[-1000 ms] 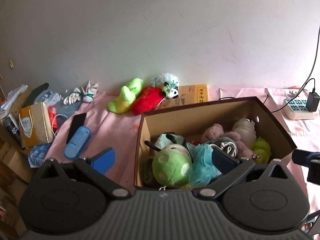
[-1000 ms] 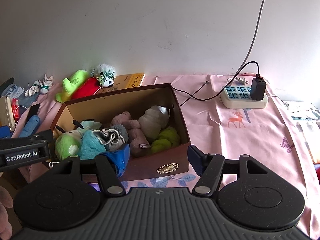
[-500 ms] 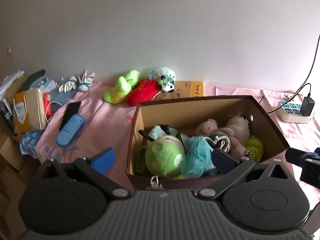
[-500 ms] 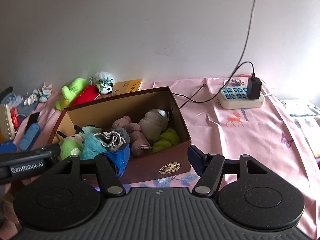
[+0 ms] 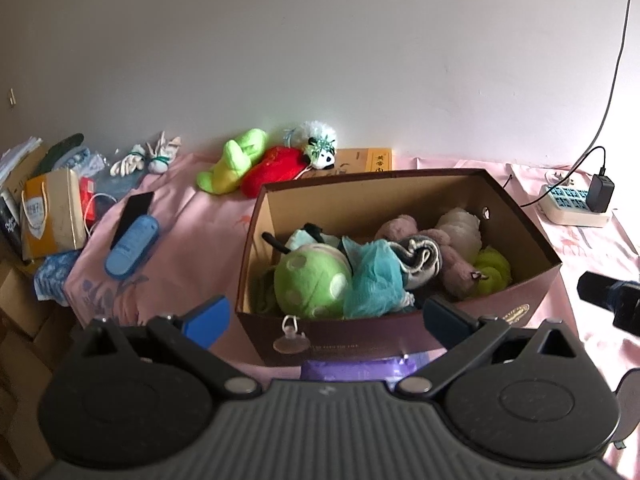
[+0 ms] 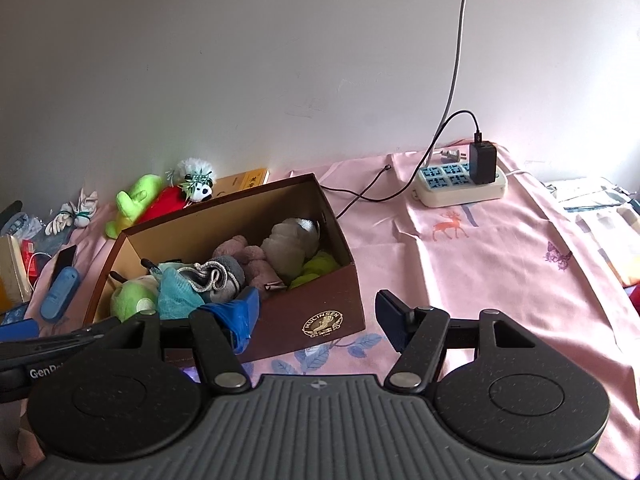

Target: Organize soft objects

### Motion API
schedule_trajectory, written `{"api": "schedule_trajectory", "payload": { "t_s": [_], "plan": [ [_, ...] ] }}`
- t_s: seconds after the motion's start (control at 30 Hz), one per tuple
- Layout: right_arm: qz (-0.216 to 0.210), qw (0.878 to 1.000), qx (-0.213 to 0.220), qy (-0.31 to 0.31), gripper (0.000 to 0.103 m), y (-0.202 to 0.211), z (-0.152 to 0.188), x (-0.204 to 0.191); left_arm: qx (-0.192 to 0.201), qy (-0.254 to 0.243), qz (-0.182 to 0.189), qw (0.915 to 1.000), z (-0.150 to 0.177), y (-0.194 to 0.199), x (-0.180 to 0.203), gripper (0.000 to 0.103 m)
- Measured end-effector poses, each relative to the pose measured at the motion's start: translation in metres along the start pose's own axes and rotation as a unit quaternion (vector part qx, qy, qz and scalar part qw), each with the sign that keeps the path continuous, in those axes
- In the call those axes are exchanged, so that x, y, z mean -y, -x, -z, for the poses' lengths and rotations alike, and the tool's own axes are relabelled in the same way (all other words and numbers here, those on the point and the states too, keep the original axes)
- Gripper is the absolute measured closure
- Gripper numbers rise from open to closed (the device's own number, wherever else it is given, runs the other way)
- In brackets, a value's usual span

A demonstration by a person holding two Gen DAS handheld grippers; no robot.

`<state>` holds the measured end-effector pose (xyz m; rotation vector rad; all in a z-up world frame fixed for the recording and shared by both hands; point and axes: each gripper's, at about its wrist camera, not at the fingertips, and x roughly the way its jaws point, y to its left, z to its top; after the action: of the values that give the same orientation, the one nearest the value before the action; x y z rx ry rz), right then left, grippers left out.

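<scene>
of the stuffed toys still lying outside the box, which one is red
The red plush, lying on the pink cloth behind the cardboard box. It sits between the lime green plush and the small white panda-faced toy, which rests against it.

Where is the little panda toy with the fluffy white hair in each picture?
Left wrist view: the panda toy lies at the back, left of centre, by the wall, behind the box's far left corner, next to the red plush.
Right wrist view: the panda toy is at the left, by the wall, behind the box.
Shared landmark: the brown cardboard box full of soft toys.
</scene>
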<state>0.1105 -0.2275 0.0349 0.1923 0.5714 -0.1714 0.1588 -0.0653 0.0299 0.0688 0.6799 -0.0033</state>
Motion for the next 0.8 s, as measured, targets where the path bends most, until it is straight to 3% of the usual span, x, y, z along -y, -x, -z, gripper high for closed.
{"api": "schedule_trajectory", "payload": {
  "t_s": [0.8],
  "plan": [
    [-0.006,0.999,-0.005,0.032,0.053,0.015,0.027,-0.011,-0.026,0.010,0.007,0.9996,0.031,0.014,-0.007,0.000]
  ]
}}
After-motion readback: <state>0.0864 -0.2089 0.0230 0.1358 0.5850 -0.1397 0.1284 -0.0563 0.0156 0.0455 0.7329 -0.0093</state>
